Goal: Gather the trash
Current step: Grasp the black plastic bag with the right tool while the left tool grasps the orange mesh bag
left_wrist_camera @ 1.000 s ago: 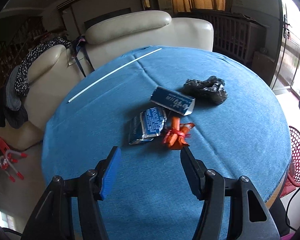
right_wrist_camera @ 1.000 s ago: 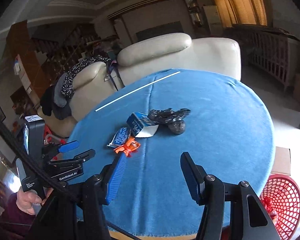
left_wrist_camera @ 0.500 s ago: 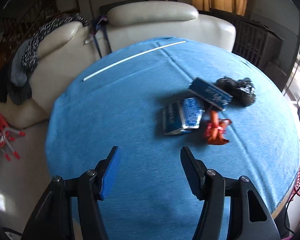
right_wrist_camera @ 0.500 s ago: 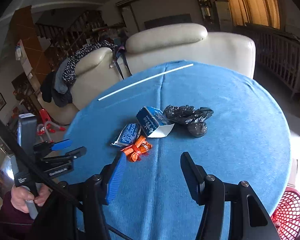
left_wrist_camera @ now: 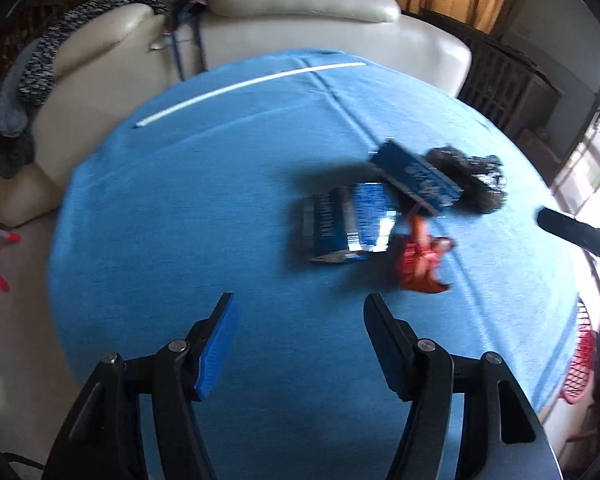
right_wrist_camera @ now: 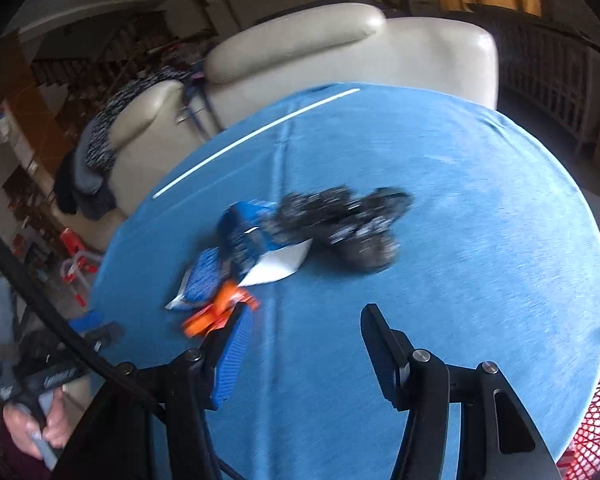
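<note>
Left tongs [left_wrist_camera: 298, 304]: wide open, empty | right tongs [right_wrist_camera: 306, 314]: wide open, empty | trash: carton [left_wrist_camera: 416, 176], wrapper [left_wrist_camera: 420, 258], bag [right_wrist_camera: 352, 220], frame centre on tabletop [left_wrist_camera: 180, 220]

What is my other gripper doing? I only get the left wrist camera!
Observer: The right gripper is open and holds nothing, over the blue tablecloth.
Operator: Is it near the trash?
Observer: Yes. In its view, its blue finger pad sits right beside the orange wrapper.
Operator: Anything else I can't see?
Observer: A hand grips the handle of your left gripper, at the lower left of the right wrist view.
</note>
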The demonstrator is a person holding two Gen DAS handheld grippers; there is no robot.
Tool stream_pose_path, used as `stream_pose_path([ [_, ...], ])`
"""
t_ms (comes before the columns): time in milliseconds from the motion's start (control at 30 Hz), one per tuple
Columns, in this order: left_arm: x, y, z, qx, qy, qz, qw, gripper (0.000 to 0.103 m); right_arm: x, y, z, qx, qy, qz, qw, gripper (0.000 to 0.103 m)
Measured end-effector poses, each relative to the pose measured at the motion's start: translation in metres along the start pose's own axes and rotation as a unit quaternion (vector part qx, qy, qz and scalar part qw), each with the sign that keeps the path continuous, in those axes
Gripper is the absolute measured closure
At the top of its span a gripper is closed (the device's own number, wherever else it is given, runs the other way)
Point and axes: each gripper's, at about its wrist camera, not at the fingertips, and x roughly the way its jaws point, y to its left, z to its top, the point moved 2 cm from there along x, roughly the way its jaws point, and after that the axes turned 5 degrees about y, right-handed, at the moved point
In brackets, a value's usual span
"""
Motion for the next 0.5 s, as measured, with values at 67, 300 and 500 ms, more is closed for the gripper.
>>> stream_pose_path([
  [67,0.005,-0.011,0.005,0.006,0.006,-0.020,0.9998,0.037,0.004,-0.014,0.011,0.020,-0.003,0.000,1.000,0.043],
  [300,0.026,-0.053,0.033,0.031,0.009,-0.075,0.9967,0.037,0.028,-0.053,0.053,0.092,-0.009,0.031,0.995,0.043],
  [500,0.063,-0.069,0.038,0.020,0.051,-0.090,0.9944,0.041,0.074,-0.066,0.071,0.138,0.025,0.051,0.989,0.042],
])
